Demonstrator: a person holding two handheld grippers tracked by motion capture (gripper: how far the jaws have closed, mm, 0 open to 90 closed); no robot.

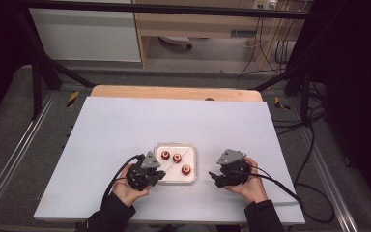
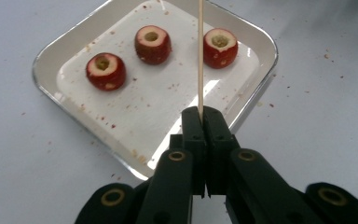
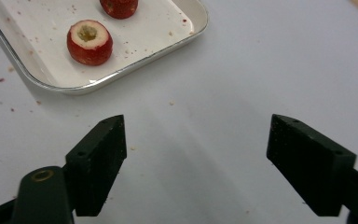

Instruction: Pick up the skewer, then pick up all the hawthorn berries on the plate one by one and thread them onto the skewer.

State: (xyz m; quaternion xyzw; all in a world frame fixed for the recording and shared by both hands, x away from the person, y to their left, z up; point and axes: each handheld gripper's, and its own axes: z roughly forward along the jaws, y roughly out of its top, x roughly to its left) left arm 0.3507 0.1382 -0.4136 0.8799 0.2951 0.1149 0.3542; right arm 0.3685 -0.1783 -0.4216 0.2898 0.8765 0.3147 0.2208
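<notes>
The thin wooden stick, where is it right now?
The wooden stick is clamped in the left gripper and reaches out over the white tray, passing just beside one of the three cored red fruits.

In the left gripper view the wooden skewer runs off the top edge, its tip unseen. In the right gripper view the top edge crops one cored red fruit and the white tray.
</notes>
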